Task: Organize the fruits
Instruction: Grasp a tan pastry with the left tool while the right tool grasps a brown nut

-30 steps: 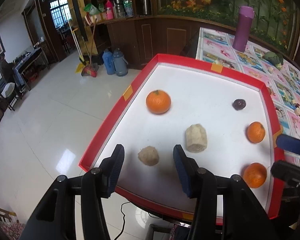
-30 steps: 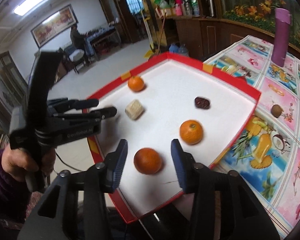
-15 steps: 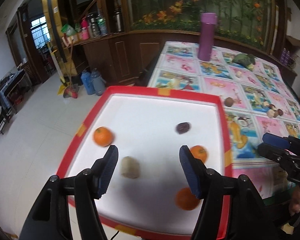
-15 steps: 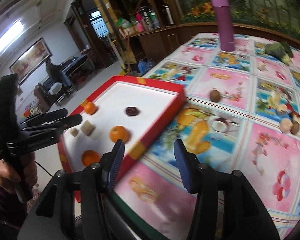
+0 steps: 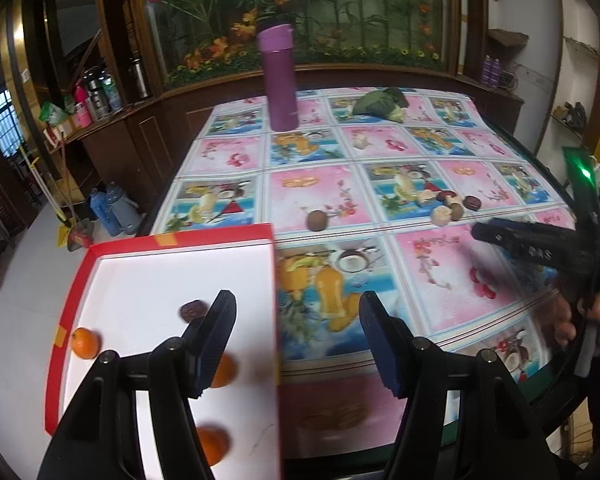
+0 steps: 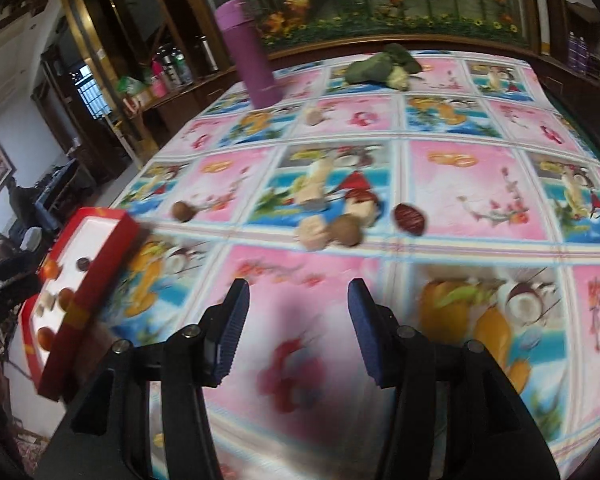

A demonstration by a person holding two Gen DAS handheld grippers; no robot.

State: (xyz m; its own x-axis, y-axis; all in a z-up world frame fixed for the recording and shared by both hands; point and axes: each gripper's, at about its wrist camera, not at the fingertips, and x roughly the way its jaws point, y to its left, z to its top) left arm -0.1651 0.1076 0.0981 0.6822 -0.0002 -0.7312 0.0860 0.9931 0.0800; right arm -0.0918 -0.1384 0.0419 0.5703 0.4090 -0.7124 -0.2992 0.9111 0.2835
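**Both grippers empty over the fruit-print tablecloth, tray at the table's left edge**

Left wrist view: the left gripper (image 5: pixel 298 340) stands parted with nothing between its fingers, poised above the right rim of the red tray (image 5: pixel 172 239). Inside the tray lie a dark fruit (image 5: pixel 193 310) just beside the left finger, an orange (image 5: pixel 85 343) near the tray's left wall, and two more oranges (image 5: pixel 214 442) partly hidden behind the gripper. On the tablecloth (image 5: pixel 312 188) to the right of the tray sits a lone brown fruit (image 5: pixel 317 220), and further right a small cluster of brown and pale fruits (image 5: pixel 450 207) with a dark red one (image 5: pixel 472 202) beside it. A purple flask (image 5: pixel 280 78) stands well beyond the tray. The right gripper (image 5: pixel 496 236) is far to the right of the tray, held by a hand (image 5: pixel 596 316).

Right wrist view: the right gripper (image 6: pixel 298 328) is partly open and empty, hovering over bare cloth to the right of the tray (image 6: pixel 88 288). The cluster (image 6: pixel 332 228) and the dark red fruit (image 6: pixel 409 219) lie beyond its fingertips; the picture is blurred near the tray.
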